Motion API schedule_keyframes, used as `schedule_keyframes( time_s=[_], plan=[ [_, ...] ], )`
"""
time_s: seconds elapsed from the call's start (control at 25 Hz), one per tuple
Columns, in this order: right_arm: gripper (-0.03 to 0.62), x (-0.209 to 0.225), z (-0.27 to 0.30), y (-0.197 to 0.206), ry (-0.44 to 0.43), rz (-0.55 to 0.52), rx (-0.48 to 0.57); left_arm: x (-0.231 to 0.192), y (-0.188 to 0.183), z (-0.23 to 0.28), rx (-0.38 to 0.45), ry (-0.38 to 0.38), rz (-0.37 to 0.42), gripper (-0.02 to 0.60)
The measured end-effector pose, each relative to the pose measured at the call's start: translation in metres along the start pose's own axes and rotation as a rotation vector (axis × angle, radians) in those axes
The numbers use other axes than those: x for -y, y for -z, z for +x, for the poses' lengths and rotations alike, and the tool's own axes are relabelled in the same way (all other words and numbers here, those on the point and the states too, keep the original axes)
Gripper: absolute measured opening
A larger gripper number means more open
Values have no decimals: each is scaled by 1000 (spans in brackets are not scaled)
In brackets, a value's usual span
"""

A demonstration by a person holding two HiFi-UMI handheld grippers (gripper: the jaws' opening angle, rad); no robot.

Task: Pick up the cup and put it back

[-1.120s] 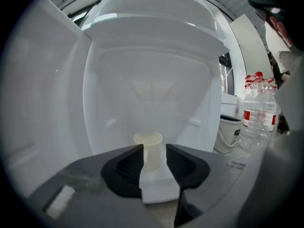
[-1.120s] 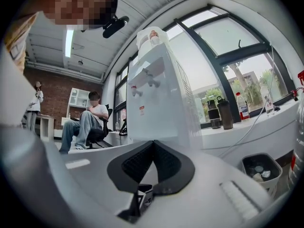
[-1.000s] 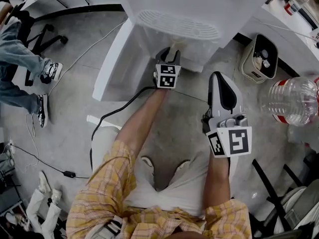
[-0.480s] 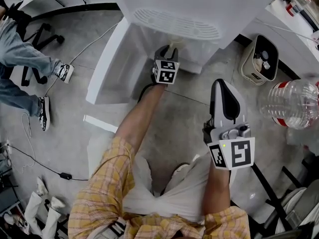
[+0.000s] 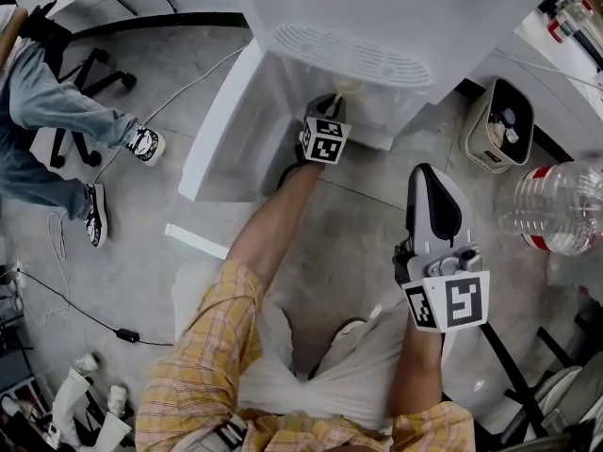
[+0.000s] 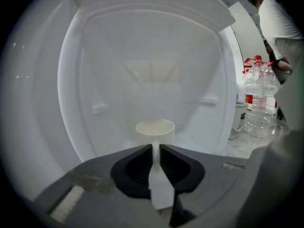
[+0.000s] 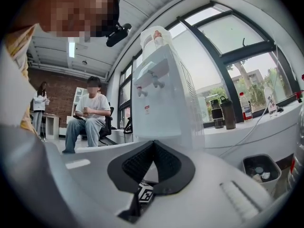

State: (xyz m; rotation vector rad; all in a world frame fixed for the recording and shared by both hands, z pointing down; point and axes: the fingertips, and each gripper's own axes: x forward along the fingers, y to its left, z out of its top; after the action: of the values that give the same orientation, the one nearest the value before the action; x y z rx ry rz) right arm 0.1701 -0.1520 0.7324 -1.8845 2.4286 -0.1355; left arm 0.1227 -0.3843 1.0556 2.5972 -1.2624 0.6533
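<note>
A pale paper cup [image 6: 155, 131] stands inside the white cabinet under the water dispenser. Its flat paper handle [image 6: 156, 177] sticks out toward me. My left gripper [image 6: 156, 152] has just been closing, and its dark pads now pinch that handle. In the head view, the left gripper [image 5: 329, 111] reaches into the cabinet mouth and the cup [image 5: 350, 88] peeks out just beyond it. My right gripper [image 5: 427, 170] hangs apart at the right, pointing level, shut with nothing in it. Its pads [image 7: 153, 146] meet at the tip.
The white water dispenser [image 5: 377, 17] has its cabinet door [image 5: 219, 111] swung open on the left. A small bin [image 5: 499, 125] and a big clear water bottle [image 5: 558, 205] stand at the right. A person's feet [image 5: 141, 144] and cables lie at the left.
My left gripper has pushed a little deeper toward the cabinet mouth. The right gripper has hardly shifted. The seated person's feet at the left have moved.
</note>
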Motion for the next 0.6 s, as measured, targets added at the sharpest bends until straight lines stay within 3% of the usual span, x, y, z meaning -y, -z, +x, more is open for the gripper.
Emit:
schedule_keyframes(
  time_s=[0.6],
  plan=[
    [-12, 13, 17, 6, 15, 10, 2, 4, -10, -47, 27, -5, -60, 48]
  ],
)
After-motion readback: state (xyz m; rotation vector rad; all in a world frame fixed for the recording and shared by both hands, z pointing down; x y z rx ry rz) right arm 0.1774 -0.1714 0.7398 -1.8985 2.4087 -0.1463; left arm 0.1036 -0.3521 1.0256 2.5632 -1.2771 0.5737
